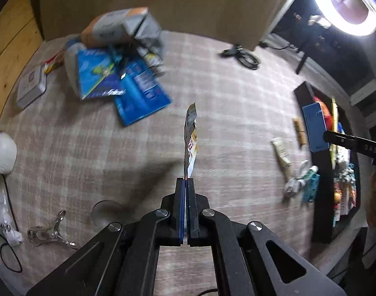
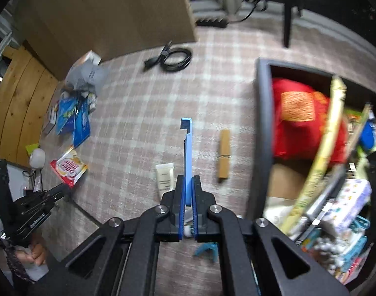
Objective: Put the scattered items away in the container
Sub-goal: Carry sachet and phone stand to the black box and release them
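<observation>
My left gripper (image 1: 187, 178) is shut on a snack packet (image 1: 191, 143), held edge-on above the checked rug; the packet's red and white face shows in the right wrist view (image 2: 69, 168). My right gripper (image 2: 188, 176) is shut on a blue phone case (image 2: 187, 153), also seen in the left wrist view (image 1: 315, 127) beside the black container (image 1: 321, 217). The container (image 2: 262, 123) lies at right, full of packets, with a red bag (image 2: 299, 118) inside. A cream tube (image 2: 165, 175), a wooden clip (image 2: 224, 154) and a teal clip (image 2: 207, 249) lie on the rug.
Blue packets (image 1: 128, 83) and a grey bag (image 1: 148, 32) are piled at far left by a cardboard box (image 2: 114, 12). A black cable (image 2: 173, 56), a tin (image 1: 31, 86), a glass (image 1: 106, 212), metal tongs (image 1: 52, 229) and a white cable bundle (image 1: 296, 180) lie on the rug.
</observation>
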The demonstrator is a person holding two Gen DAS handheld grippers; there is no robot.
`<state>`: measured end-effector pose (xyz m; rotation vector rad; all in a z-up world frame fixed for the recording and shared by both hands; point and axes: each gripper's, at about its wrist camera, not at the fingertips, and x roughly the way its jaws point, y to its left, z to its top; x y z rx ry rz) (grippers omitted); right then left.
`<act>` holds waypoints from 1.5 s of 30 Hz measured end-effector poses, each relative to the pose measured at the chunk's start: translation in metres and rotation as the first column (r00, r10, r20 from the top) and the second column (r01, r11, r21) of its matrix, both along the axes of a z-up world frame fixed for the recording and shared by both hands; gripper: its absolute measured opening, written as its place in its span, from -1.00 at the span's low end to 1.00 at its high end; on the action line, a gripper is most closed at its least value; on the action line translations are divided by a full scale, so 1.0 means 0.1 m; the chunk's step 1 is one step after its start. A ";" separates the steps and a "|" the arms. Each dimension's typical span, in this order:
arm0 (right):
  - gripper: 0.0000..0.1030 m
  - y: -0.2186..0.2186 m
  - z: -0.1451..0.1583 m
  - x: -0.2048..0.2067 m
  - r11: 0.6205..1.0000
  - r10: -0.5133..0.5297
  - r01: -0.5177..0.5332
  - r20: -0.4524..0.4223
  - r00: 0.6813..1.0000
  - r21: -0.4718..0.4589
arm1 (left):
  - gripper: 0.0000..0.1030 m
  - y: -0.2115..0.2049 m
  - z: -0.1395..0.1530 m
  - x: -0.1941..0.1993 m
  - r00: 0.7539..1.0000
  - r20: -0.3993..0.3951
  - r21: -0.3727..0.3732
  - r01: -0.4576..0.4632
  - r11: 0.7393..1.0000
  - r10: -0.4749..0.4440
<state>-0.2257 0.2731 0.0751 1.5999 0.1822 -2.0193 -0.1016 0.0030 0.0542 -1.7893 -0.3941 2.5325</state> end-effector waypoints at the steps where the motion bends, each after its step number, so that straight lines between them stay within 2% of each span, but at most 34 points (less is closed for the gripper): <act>1: -0.90 0.02 0.04 0.01 1.000 -0.006 0.006 -0.025 1.000 0.004 | -1.00 0.05 0.03 0.01 1.000 -0.007 0.002 0.011 1.000 -0.011; 8: -0.90 0.55 0.29 0.01 0.995 -0.098 0.095 -0.069 0.993 -0.041 | -1.00 0.42 0.42 0.11 0.992 -0.053 0.030 0.118 0.993 -0.116; 14: -0.90 1.22 0.37 -0.02 0.974 -0.226 0.223 -0.079 0.971 -0.046 | -1.00 1.07 0.65 0.03 0.960 -0.094 0.045 0.270 0.962 -0.265; 21: -0.90 1.95 0.44 0.01 0.936 -0.351 0.351 -0.115 0.929 -0.025 | -1.00 1.96 0.82 0.03 0.886 -0.129 0.050 0.455 0.889 -0.446; 26: -0.90 2.27 0.48 0.07 0.917 -0.398 0.400 -0.131 0.908 -0.015 | -1.00 2.42 0.91 0.10 0.833 -0.149 0.054 0.544 0.837 -0.532; 27: -0.89 2.32 0.49 0.09 0.912 -0.408 0.411 -0.140 0.902 -0.010 | -0.97 2.51 0.94 0.12 0.818 -0.157 0.044 0.566 0.823 -0.554; 28: -0.87 2.36 0.50 0.10 0.908 -0.415 0.418 -0.150 0.897 -0.013 | -0.73 2.57 0.96 0.14 0.811 -0.160 0.030 0.574 0.819 -0.563; 29: -0.73 2.39 0.52 0.12 0.906 -0.421 0.424 -0.158 0.893 -0.018 | -0.50 2.62 0.97 0.16 0.809 -0.162 0.016 0.575 0.818 -0.565; 30: -0.60 2.41 0.52 0.12 0.903 -0.426 0.429 -0.156 0.891 -0.016 | -0.07 2.65 0.99 0.17 0.807 -0.171 0.008 0.575 0.818 -0.565; 31: -0.30 2.42 0.53 0.13 0.901 -0.431 0.434 -0.152 0.889 -0.016 | -0.06 2.66 1.01 0.18 0.805 -0.182 0.004 0.576 0.818 -0.565; 32: -0.17 2.42 0.53 0.15 0.900 -0.433 0.435 -0.154 0.888 -0.021 | -0.08 2.67 1.02 0.19 0.802 -0.186 -0.002 0.578 0.816 -0.568; 38: -0.16 2.30 0.58 0.22 0.913 -0.404 0.406 -0.182 0.897 -0.023 | -0.08 2.60 1.01 0.19 0.802 -0.180 -0.017 0.577 0.817 -0.570; 45: -0.16 2.13 0.56 0.24 0.927 -0.373 0.373 -0.161 0.913 -0.037 | -0.08 2.44 0.97 0.14 0.820 -0.174 -0.012 0.552 0.834 -0.545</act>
